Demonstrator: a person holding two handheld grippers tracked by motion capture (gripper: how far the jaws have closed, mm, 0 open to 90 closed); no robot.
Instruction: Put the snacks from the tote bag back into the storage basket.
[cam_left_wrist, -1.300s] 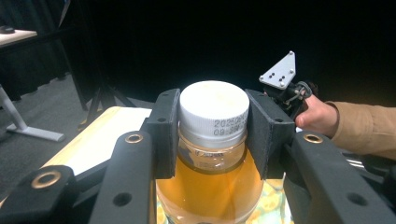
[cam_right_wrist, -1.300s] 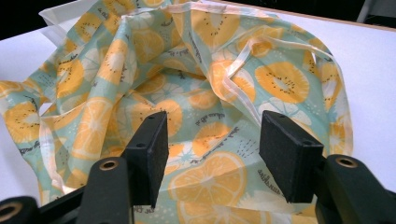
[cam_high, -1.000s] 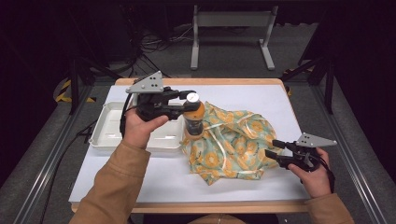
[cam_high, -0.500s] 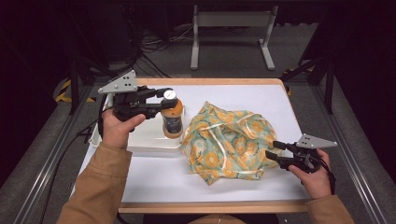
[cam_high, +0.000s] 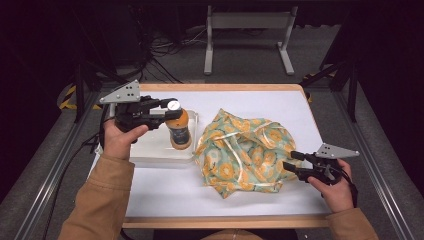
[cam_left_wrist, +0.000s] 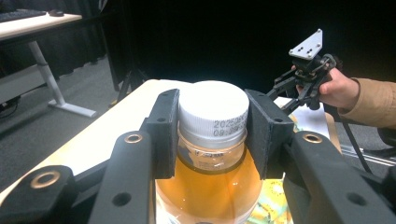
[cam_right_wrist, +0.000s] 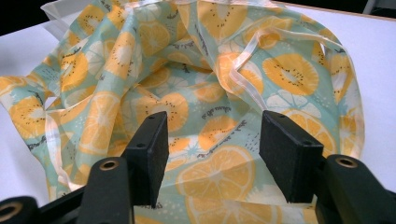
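Since the frame one second back, the left gripper (cam_high: 167, 111) has carried the bottle (cam_high: 179, 129) leftward, off the bag (cam_high: 245, 150) and over the tray (cam_high: 150, 150); half a second back it sat further left still, so the last shift runs slightly back toward the bag. The right gripper (cam_high: 292, 161) has not moved in that interval.

Count on the bench (cam_high: 170, 185): one bottle, one bag, one tray — three items. Two grippers, one per hand.

Bottle: clear, amber liquid, white cap (cam_left_wrist: 214, 112) with a printed date code. It stands upright over the right-hand end of the tray; contact between its base and the tray floor cannot be judged. The left gripper is clenched on it, one pad on each side of the cap and neck, as the left gripper view shows.

Bag: teal fabric printed with orange slices and kiwi, pale drawstring handles, lying crumpled mid-bench just right of the tray, its edge near the tray's corner.

Right gripper: jaws spread apart, nothing between them, pointed at the bag's right edge (cam_right_wrist: 210, 135) — hovering just at the fabric, no grip evident.
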